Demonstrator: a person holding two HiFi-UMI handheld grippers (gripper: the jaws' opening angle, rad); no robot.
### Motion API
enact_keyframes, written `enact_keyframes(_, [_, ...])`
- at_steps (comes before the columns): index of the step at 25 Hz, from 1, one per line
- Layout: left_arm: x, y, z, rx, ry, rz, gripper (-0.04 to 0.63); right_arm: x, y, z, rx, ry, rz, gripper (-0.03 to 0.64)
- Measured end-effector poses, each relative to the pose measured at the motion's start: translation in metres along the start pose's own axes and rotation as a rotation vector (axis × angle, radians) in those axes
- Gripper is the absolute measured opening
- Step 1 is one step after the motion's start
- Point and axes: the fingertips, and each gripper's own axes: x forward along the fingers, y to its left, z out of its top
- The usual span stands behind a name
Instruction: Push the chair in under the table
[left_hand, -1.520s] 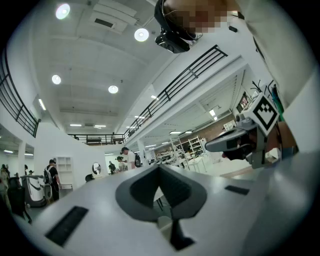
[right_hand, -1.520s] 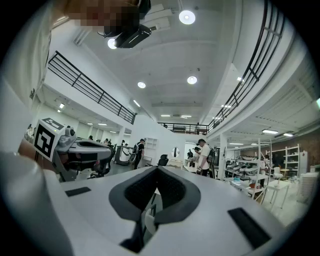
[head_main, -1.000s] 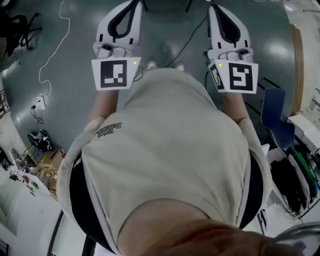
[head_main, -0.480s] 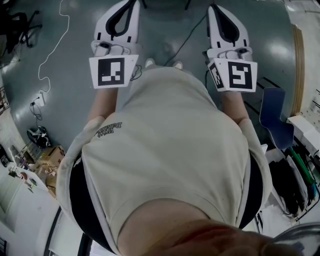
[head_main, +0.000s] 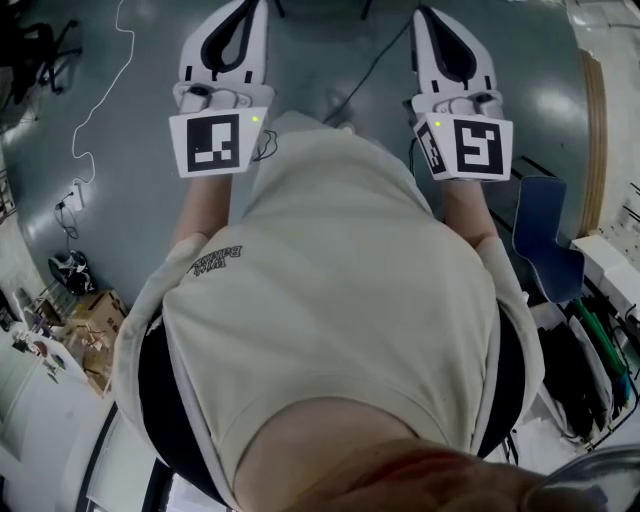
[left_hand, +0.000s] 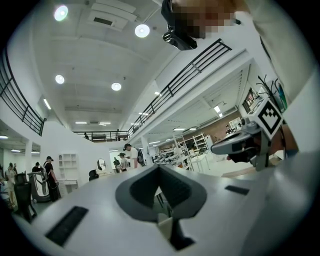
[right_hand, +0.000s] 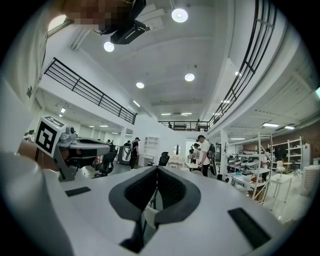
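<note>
My left gripper (head_main: 258, 8) and right gripper (head_main: 422, 14) are held out level ahead of my torso, above a grey floor. Both are shut with nothing between the jaws. A dark blue chair (head_main: 546, 236) stands on the floor to the right, below my right gripper and apart from it, next to a white table edge (head_main: 606, 252). In the left gripper view the shut left gripper (left_hand: 160, 169) faces a large hall, with the right gripper (left_hand: 239, 145) beside it. The right gripper (right_hand: 156, 170) shows the same hall in its own view.
Cables (head_main: 92, 118) trail over the floor at the left. A black bag (head_main: 70, 272) and cardboard boxes (head_main: 88, 328) lie at the lower left. Cluttered white benches (head_main: 596, 352) line the right side. People (right_hand: 204, 152) and shelving (right_hand: 250, 167) stand far off in the hall.
Both grippers have shifted a little toward the top of the head view, the left one also leftward. The floor clutter has slid down the picture. Both jaws stay shut.
</note>
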Motion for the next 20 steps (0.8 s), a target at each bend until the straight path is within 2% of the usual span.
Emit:
enact_keyframes(7, [0.001,-0.025,0.000,0.030,0.006,0.012,0.011,-0.021,-0.020,-0.018,0.018,0.008,0.001,0.009])
enact_keyframes(20, [0.032,-0.040,-0.026,0.015,0.002,-0.005,0.011,-0.007,-0.048,-0.050,0.010,0.029,-0.016,0.009])
